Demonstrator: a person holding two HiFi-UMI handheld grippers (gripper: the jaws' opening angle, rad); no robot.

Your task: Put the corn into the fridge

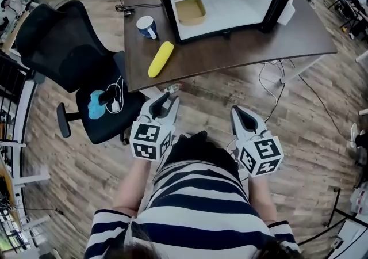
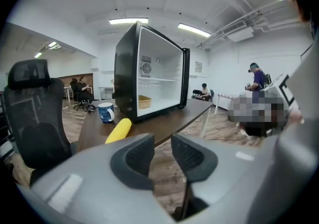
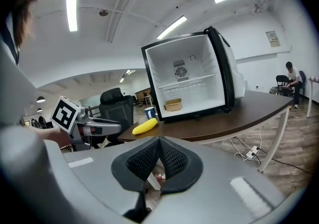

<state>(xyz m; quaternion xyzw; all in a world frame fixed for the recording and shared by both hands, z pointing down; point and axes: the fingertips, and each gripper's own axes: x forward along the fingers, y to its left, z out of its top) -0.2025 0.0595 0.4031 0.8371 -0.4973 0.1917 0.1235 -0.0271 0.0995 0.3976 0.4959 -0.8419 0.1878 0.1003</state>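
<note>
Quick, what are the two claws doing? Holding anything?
Left claw: open, holding nothing.
Right claw: closed, holding nothing.

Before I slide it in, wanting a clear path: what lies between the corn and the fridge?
Nothing: head view shows bare table between corn and fridge; the cup stands aside, to the left.

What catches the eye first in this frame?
The black mini fridge with a white interior stands wide open on the far part of the dark wooden table. A yellow corn cob lies on the table in front of it, toward the left in the head view. Nearer the person, the left hand-held gripper is open and the right hand-held gripper is shut, both empty and short of the table.
</note>
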